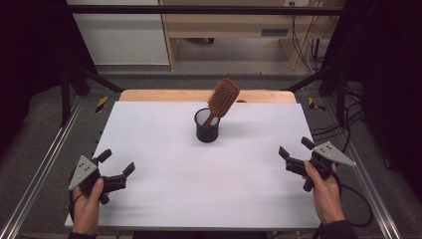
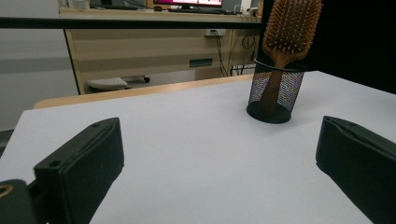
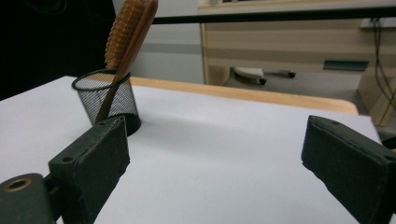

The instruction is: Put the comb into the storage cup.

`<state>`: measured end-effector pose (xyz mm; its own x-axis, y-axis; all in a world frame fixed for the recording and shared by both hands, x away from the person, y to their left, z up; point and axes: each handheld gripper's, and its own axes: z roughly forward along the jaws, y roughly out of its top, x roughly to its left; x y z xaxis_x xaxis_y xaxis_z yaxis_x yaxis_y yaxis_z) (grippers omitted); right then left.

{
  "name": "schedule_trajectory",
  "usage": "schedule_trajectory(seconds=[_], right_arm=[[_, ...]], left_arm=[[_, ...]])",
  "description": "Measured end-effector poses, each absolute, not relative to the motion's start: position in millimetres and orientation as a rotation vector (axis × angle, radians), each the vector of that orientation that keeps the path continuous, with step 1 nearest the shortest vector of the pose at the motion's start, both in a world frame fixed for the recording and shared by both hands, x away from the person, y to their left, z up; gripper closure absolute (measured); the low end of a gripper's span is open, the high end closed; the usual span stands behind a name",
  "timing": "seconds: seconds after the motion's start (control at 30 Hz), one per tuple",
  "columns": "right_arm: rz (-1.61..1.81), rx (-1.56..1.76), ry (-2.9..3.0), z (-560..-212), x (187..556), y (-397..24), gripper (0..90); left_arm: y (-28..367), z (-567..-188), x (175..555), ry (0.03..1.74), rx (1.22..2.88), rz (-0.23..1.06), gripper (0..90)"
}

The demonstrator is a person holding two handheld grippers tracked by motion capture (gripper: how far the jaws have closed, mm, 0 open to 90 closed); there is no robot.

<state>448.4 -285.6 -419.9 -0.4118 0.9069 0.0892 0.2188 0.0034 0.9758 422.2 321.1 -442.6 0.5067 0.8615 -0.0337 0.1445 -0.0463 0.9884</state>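
White sheeting covers the table [image 1: 164, 199], with a wooden edge at its far side and desks beyond. Near centre, toward twelve o'clock, stands the black mesh cup [image 1: 206, 126], and in it the wooden hairbrush [image 1: 222, 98] — handle down, head tilted toward one o'clock. Brush and cup sit well apart from both grippers. From the left gripper [image 1: 117, 170], at eight o'clock, they lie toward two o'clock; from the right gripper [image 1: 295, 150], at four o'clock, toward ten. Both sets of jaws are spread wide, grasping nothing. The brush head is cut off at the top edge of the two gripper views — mesh veils the handle's foot.
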Motion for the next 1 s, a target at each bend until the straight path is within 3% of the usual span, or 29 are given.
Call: schedule_trajectory(seconds=[1.0], right_arm=[[1.508, 1.045, 1.753, -452, 432, -267, 5.1]], left_arm=[[322, -440, 419, 0.878, 1.503, 0.746, 1.3]])
